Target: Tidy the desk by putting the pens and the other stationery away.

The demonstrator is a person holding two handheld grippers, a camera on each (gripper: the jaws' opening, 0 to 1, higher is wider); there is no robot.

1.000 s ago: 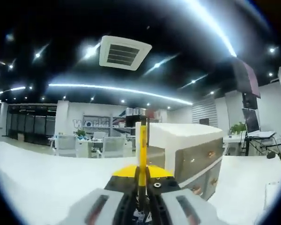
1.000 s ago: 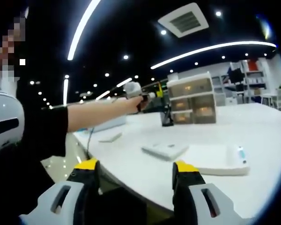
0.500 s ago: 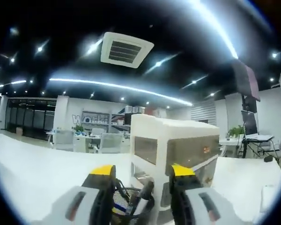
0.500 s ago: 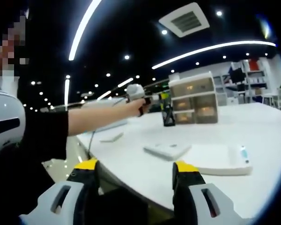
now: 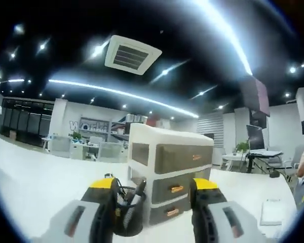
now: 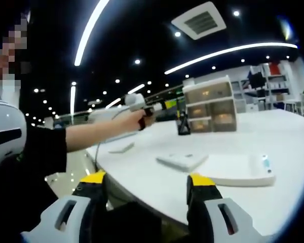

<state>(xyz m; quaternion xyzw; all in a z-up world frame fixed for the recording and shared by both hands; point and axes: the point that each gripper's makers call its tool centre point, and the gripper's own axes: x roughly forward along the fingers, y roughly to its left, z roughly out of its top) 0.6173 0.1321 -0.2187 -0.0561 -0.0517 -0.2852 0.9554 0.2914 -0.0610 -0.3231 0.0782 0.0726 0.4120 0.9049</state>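
Left gripper view shows my left gripper (image 5: 154, 202) with its jaws spread wide and nothing between them; a second ago they were clamped on a yellow pen, so that pen has gone into the black mesh pen holder (image 5: 126, 212) just ahead. The holder stands on the white bench (image 5: 35, 182) right beside the white drawer unit (image 5: 169, 177), with a few pen ends poking up from its rim. The holder and drawers now sit a little farther from my jaws than half a second ago, so I judge I am backing off after the drop.

Right gripper view has my right gripper (image 6: 147, 195) low at the bench edge, jaws wide apart and empty. From here I see my left arm (image 6: 86, 134) drawn back from the pen holder (image 6: 183, 124). Left on the bench are a small white box (image 6: 181, 161), a flat white pad (image 6: 233, 169) with a small blue-tipped item (image 6: 264, 163) on it, and another flat white piece (image 6: 120, 148) farther off. One pen is stowed; these I judge come next.
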